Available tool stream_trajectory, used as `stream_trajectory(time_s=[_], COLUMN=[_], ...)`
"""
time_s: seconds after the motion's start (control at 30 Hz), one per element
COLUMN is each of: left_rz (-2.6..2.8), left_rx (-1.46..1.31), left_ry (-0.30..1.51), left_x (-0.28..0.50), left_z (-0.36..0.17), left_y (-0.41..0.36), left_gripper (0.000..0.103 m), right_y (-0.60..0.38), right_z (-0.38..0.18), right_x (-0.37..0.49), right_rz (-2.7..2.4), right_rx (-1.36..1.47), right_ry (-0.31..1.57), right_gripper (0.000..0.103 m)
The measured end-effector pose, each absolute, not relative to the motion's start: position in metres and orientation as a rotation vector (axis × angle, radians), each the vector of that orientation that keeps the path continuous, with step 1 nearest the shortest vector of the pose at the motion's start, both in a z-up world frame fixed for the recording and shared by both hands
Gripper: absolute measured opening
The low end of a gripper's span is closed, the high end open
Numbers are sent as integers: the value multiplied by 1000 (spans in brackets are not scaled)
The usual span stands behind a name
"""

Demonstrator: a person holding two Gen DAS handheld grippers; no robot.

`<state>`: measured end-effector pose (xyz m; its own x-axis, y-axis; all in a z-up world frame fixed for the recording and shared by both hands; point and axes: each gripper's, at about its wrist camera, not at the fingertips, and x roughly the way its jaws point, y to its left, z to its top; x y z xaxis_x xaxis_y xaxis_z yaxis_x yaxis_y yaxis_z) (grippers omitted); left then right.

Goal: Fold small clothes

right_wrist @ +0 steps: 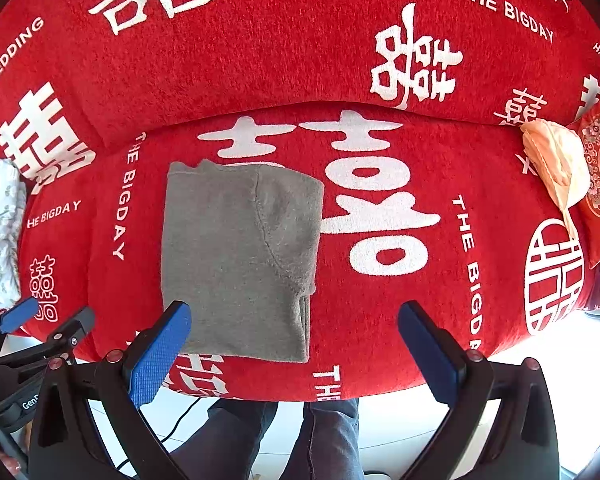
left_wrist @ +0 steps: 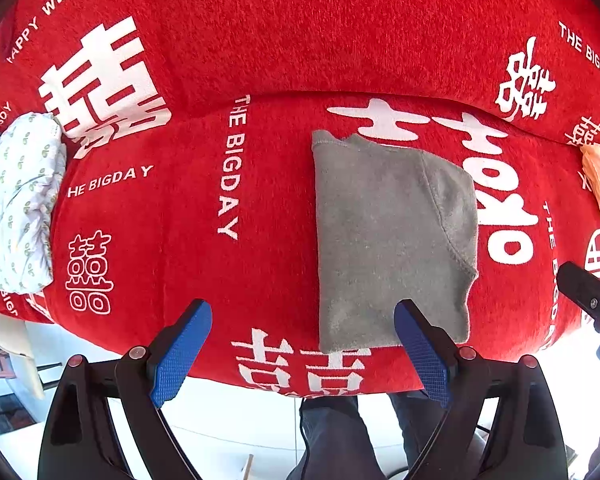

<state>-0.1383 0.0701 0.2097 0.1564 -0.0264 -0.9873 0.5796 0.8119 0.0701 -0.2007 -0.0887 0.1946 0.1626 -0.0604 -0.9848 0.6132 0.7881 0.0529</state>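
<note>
Folded grey garment [right_wrist: 240, 256] (sleeve tucked) on red sofa cover [right_wrist: 380, 320].

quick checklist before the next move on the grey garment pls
1. Left gripper open, nothing held: ok
2. Right gripper open, nothing held: ok
3. Grey garment lies flat and folded on the red cover: ok
4. Garment free of both grippers: ok
5. Patterned cloth and peach cloth lie apart from the garment: ok
6. Fold edges square: not ok, right side uneven
</note>
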Motion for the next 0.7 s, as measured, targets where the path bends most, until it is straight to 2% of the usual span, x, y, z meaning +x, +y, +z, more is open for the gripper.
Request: stream_trajectory(time_s=[0.7], left_rz=[-438], left_rx=[485], left_ry=[1374], left_x=[-140], left_z=[207], left_y=[70], left_gripper=[93], right_y=[-90], right_z=[194], right_x=[-201], right_rz=[-518], right_rx=[512], right_ry=[1333], right_gripper=[103])
